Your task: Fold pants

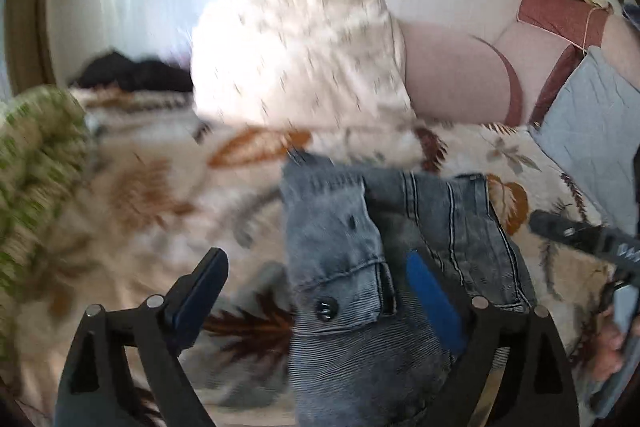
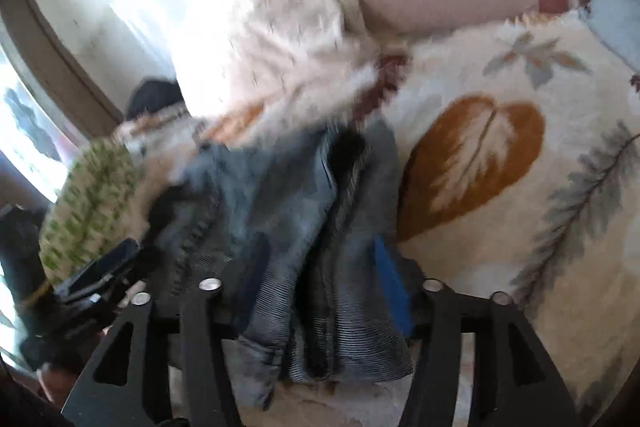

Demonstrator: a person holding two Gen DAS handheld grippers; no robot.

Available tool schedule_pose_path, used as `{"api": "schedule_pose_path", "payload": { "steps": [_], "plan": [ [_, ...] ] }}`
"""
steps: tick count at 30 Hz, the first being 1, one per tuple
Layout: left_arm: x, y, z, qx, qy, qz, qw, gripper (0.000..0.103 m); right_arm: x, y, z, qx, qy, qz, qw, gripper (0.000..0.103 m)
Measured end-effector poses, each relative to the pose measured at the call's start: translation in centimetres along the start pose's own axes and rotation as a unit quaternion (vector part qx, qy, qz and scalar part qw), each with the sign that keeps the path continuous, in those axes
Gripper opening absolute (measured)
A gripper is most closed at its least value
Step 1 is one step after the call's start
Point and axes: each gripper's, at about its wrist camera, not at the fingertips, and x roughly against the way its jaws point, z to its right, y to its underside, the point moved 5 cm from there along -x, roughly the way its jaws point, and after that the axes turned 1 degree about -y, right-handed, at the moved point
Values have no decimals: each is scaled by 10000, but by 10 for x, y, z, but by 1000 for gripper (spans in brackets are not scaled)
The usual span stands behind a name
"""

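Looks like the middle of a fold, not the start and not the end. Working on grey-blue jeans (image 1: 344,227), bunched up in a thick heap on the leaf blanket (image 1: 140,195), in front of a cream pillow (image 1: 300,59) and beside a green and white cloth (image 1: 32,167).

Holding the left gripper (image 1: 316,291) wide open, right at the top end of the jeans. Touching cloth with one blue pad only; nothing squeezed there. Close to the round button (image 1: 324,309) on the waist.

Squeezing a fat bunch of jeans with the right gripper (image 2: 320,271), set much narrower than the other one. Looks like a firm pinch, though half hidden by cloth and blur.

Next, probably: close the left gripper on the waist edge near the button, then lift with both and lay the heap flat. Needs a grab on the edge only, not on the blanket under it. Needs both sides lifted together, or the layers may slide apart.

Pointing with the waist end toward the grippers, as shown by the button. Running long-ways from the grippers toward the pillow, in both views. Cannot tell where the leg ends are; tucked under or lost in the blur. Looks doubled over, with seams stacked side by side.
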Motion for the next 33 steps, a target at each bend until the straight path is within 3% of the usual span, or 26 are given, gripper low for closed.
{"api": "schedule_pose_path", "payload": {
  "steps": [9, 16, 26, 33],
  "plan": [
    [72, -15, -13, -141, -644, 912, 9936, 103, 66, 10, -34, 625, 465, 889, 9930, 66],
    [110, 0, -21, -57, -877, 1074, 9903, 103, 120, 39, -60, 848, 540, 1639, 9814, 73],
    [148, 17, -38, 356, -971, 1190, 9875, 103, 132, 93, -84, 845, 454, 1418, 9852, 75],
    [149, 29, -39, 343, -1031, 1054, 9885, 103, 124, 106, -92, 971, 542, 1380, 9842, 75]
  ]
}}
